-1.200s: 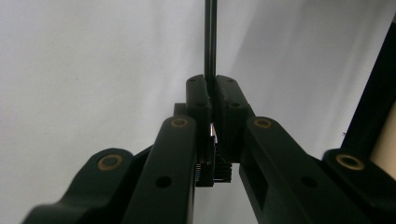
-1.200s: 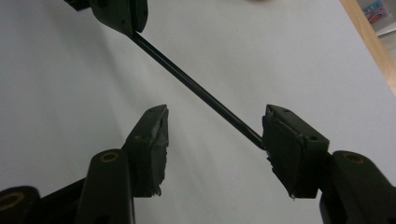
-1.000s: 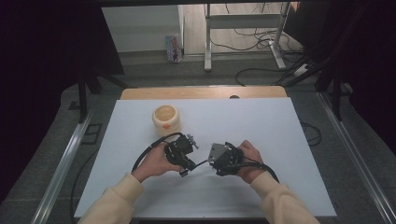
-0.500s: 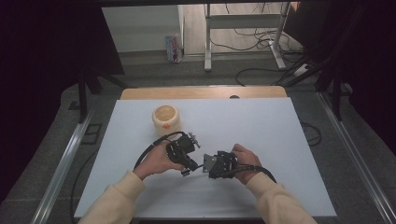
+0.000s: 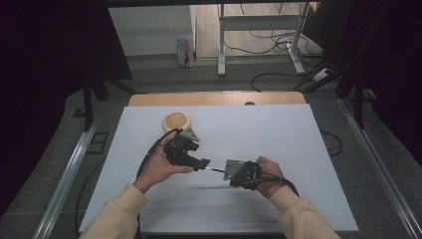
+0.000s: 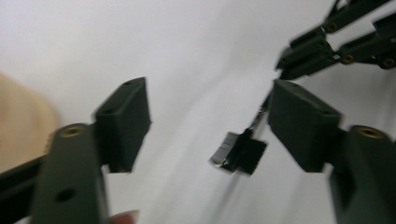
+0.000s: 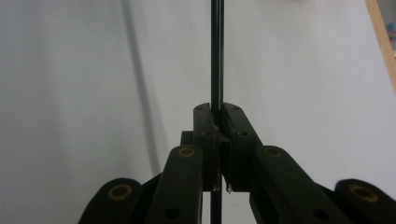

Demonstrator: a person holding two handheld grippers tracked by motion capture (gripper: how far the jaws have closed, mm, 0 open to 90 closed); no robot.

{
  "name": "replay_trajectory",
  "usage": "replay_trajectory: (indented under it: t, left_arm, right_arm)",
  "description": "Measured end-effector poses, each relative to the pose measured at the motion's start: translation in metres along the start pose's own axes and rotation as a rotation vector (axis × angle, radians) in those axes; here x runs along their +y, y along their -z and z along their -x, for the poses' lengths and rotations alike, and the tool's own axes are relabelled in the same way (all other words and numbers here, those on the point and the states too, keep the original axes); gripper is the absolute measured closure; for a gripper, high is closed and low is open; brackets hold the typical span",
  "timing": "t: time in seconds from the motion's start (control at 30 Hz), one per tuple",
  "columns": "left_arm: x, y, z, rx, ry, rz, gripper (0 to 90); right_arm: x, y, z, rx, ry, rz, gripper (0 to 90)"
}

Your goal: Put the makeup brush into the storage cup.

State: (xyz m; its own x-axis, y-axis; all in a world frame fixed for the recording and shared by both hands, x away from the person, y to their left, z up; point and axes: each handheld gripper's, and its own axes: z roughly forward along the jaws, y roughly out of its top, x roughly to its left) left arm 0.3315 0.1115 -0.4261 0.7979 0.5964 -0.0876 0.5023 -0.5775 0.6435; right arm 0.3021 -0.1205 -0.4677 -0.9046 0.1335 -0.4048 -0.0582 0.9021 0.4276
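White bench: a thin black brush is pinched at its rod by the right gripper; left gripper fingers, just opened, are spread around its head. Wooden bowl contents can't be told.

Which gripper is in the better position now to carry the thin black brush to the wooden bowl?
Right. The right gripper is shut on the brush handle, while the left gripper has just opened, its pads apart from the brush head. The bowl lies beyond the left hand.
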Motion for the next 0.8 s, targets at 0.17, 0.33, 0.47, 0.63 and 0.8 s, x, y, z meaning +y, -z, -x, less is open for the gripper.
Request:
replay_trajectory:
  t: [0.17, 0.33, 0.47, 0.63, 0.8]
  left_arm:
    - [-0.01, 0.012, -0.004, 0.018, 0.042, 0.034, 21.7]
    - [-0.033, 0.021, -0.011, 0.036, 0.099, 0.054, 20.7]
    - [-0.048, 0.024, -0.014, 0.04, 0.131, 0.054, 20.8]
    - [-0.064, 0.027, -0.017, 0.039, 0.155, 0.063, 20.9]
    - [-0.08, 0.033, -0.016, 0.059, 0.181, 0.077, 20.8]
  right_arm:
    - [-0.008, 0.005, 0.003, 0.029, -0.11, 0.042, 85.2]
    - [-0.016, 0.01, 0.008, 0.051, -0.203, 0.08, 85.2]
    - [-0.021, 0.013, 0.011, 0.065, -0.266, 0.115, 85.2]
    - [-0.024, 0.015, 0.012, 0.079, -0.318, 0.143, 85.2]
    - [-0.028, 0.017, 0.012, 0.093, -0.355, 0.169, 85.2]
